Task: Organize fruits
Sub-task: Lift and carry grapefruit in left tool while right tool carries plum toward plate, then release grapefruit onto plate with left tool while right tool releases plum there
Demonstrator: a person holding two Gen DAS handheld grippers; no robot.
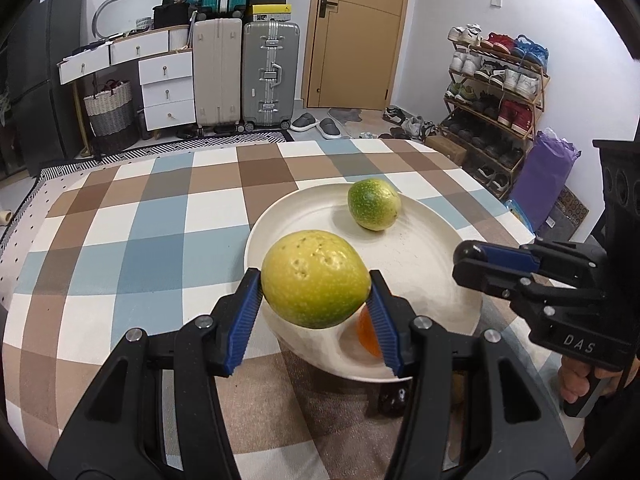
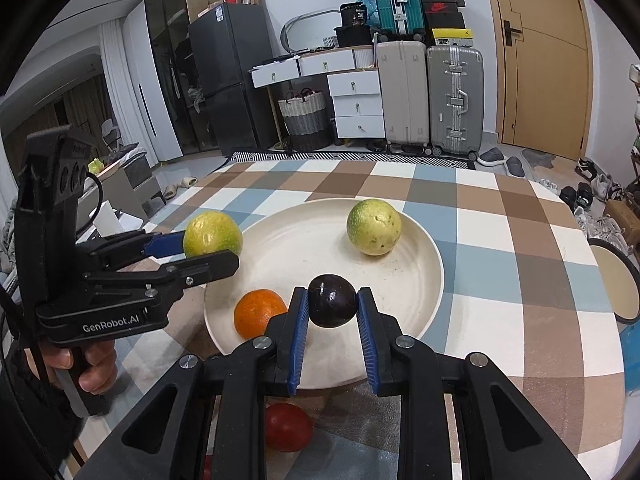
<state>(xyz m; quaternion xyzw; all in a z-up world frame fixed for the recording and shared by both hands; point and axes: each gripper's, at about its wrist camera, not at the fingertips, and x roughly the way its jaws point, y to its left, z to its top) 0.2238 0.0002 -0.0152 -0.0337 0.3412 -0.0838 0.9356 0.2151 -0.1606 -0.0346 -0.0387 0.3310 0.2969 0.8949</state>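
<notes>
Checked tablecloth (image 1: 132, 248), plate (image 2: 416, 240) at 12 o'clock — my left gripper (image 1: 316, 288) pinches a green fruit (image 1: 316, 280), right gripper (image 2: 332, 308) a dark plum (image 2: 333, 306); round skins may slip — roll off.

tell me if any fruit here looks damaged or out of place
The yellow-green round fruit held in the left gripper has dimpled, pitted skin on top. A red round fruit lies on the checked tablecloth, off the cream round plate that holds the orange. Nothing spilled.
</notes>
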